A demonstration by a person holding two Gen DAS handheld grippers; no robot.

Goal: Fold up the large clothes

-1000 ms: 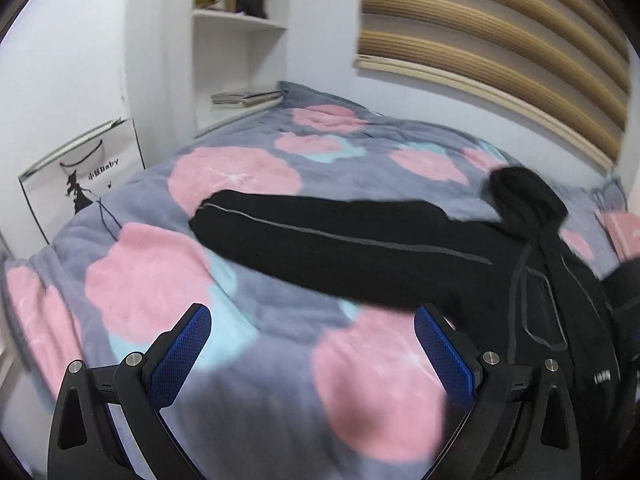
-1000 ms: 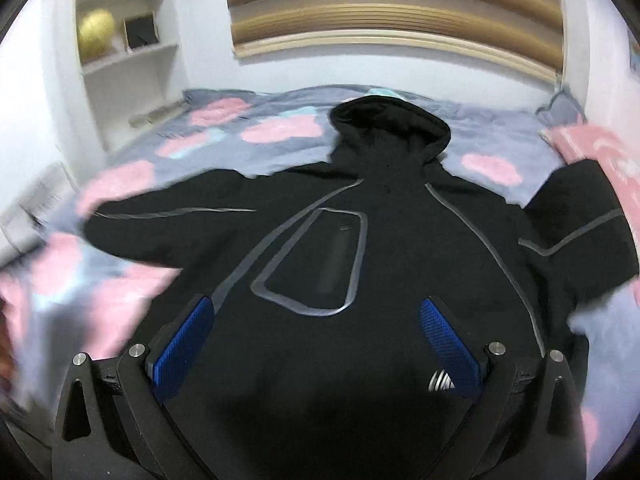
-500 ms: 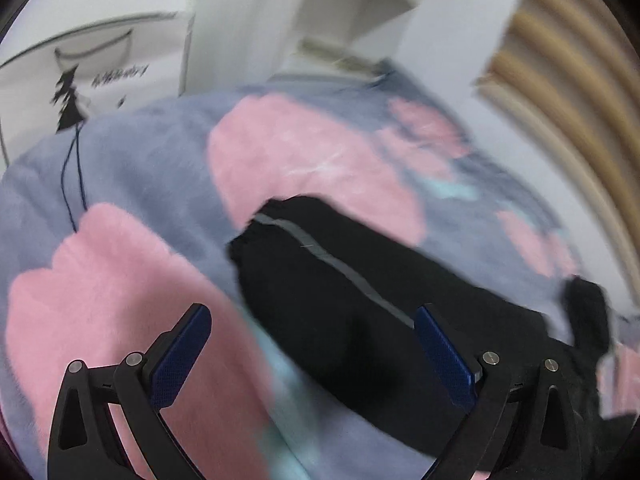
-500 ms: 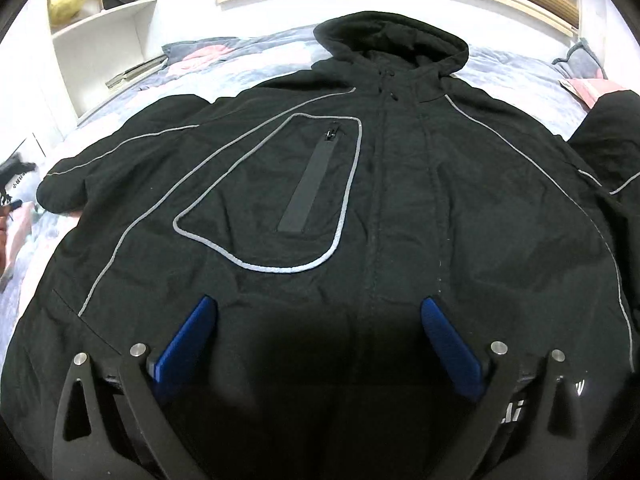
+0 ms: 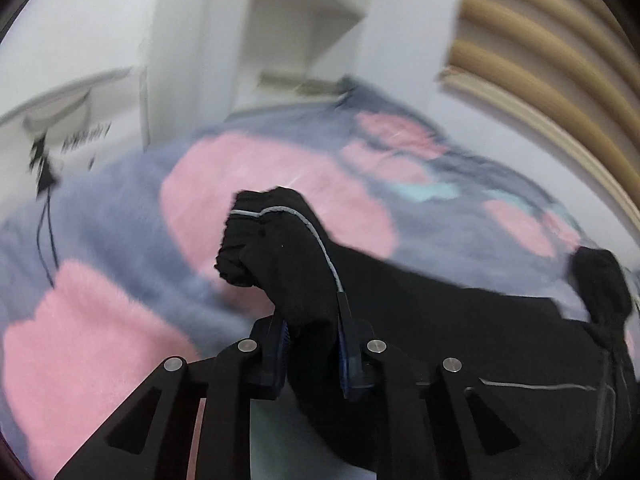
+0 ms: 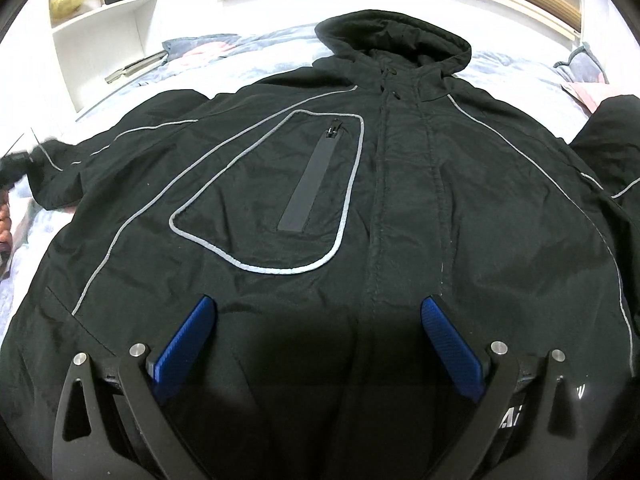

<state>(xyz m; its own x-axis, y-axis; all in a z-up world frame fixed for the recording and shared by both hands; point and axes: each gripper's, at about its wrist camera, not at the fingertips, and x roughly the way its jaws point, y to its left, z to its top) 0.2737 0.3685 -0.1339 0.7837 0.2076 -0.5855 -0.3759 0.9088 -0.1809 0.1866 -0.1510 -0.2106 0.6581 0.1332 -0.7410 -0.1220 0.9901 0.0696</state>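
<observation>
Left gripper has just closed on the sleeve, pinching the cuff to swing it inward. The jacket lies front up on the bed; right gripper hovers wide open, empty, over its hem.

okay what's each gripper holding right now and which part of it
The left gripper has just closed on the black jacket's sleeve, pinching it just behind the cuff. The right gripper hangs open above the jacket front, holding nothing.
</observation>
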